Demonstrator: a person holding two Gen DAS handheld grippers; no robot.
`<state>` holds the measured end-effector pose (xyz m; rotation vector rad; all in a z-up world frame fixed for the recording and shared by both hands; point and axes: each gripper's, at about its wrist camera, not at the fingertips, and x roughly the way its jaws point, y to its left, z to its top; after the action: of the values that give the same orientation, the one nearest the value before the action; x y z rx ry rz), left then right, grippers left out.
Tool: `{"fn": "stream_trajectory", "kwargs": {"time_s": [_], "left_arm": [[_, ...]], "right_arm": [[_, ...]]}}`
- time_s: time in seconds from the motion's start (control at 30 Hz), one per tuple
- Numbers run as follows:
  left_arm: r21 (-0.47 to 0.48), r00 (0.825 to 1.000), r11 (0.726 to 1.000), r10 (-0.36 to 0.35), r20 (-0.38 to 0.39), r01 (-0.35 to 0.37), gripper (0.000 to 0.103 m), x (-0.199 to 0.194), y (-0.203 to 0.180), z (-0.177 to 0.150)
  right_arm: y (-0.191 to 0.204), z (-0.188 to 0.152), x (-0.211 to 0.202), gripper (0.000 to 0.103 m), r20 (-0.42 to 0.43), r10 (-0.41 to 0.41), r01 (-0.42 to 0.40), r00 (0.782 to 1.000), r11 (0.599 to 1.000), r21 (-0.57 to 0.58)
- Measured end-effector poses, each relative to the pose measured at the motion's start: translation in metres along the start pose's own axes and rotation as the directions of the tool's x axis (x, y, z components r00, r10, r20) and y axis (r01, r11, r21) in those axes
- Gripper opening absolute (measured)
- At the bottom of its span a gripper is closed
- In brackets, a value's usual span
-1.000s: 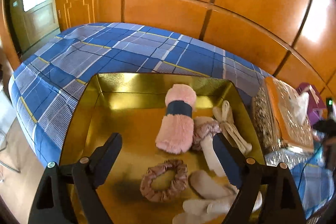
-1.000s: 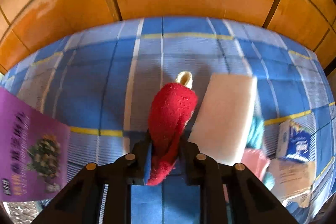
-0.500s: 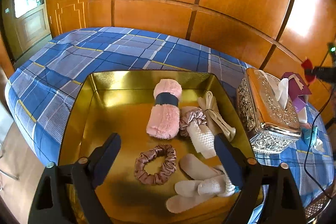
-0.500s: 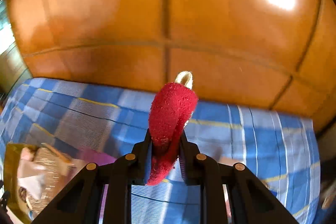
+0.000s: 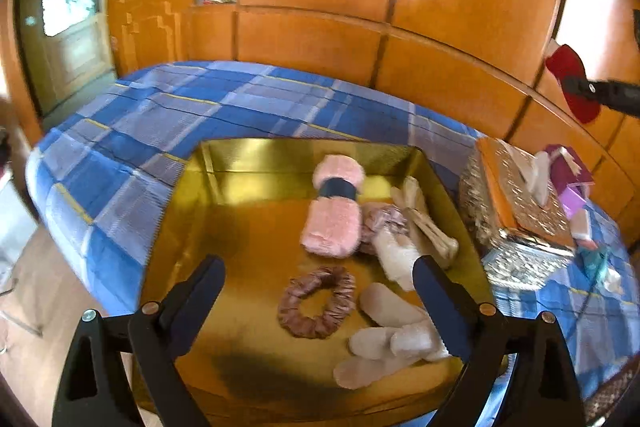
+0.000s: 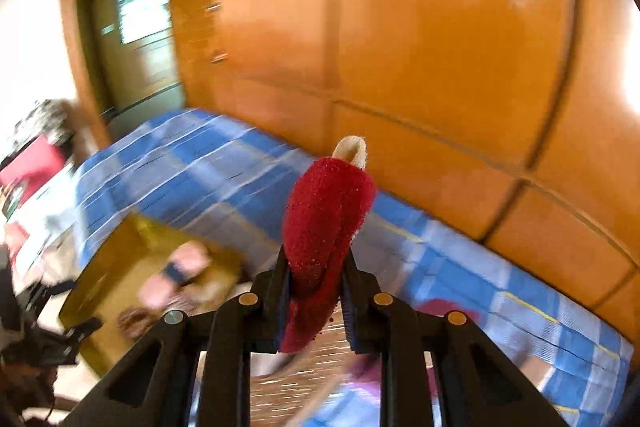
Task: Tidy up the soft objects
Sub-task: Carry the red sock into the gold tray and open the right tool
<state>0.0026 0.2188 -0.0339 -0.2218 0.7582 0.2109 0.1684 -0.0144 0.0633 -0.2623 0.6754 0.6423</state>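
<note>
Our right gripper (image 6: 314, 291) is clamped narrow on a red sock (image 6: 326, 223), which stands up between the 2 fingers with a cream cuff at its far tip. It is held in the air above the blue plaid bed (image 6: 224, 163), with the wooden wall (image 6: 440, 27) behind it. In the left wrist view the same sock (image 5: 570, 83) shows at the far right, high over the bed.

Our left gripper (image 5: 320, 291) stands wide, its jaws having just been opening, and nothing is between them. It hangs over the near end of a gold tray (image 5: 256, 227) that sits on the bed. In the tray we see:

- 1 pink fluffy roll (image 5: 334, 211) with a dark band around it, toward the far side
- 1 brown scrunchie (image 5: 316, 301) lying flat, nearer to us
- pale socks (image 5: 388, 339) just right of the scrunchie
- a beige bundle (image 5: 424, 223) against the right wall, with a mauve scrunchie (image 5: 382, 223) and another white piece beside the roll

Right of the tray stands an ornate tissue box (image 5: 516, 223), close to it. In the right wrist view the tray (image 6: 116, 267) is blurred at lower left.
</note>
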Motion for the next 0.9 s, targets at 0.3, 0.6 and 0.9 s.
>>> {"fn": "stream_trajectory", "kwargs": {"time_s": [0.3,0.6,0.9], "left_arm": [[-0.038,0.997,0.998,0.054,0.049,-0.052,0.099,-0.011,0.013,0.001],[-0.024,0.996,0.998,0.054,0.072,-0.052,0.099,-0.016,0.012,0.0],[-0.024,0.997,0.999,0.046,0.07,-0.044,0.099,-0.016,0.011,-0.001]], "right_arm": [[0.115,-0.051,0.04,0.02,-0.125,0.173,-0.191,0.977,0.97,-0.151],[0.164,-0.088,0.089,0.02,-0.236,0.224,-0.259,0.945,0.957,-0.127],[0.163,-0.104,0.101,0.038,-0.262,0.158,-0.191,0.952,0.976,-0.107]]}}
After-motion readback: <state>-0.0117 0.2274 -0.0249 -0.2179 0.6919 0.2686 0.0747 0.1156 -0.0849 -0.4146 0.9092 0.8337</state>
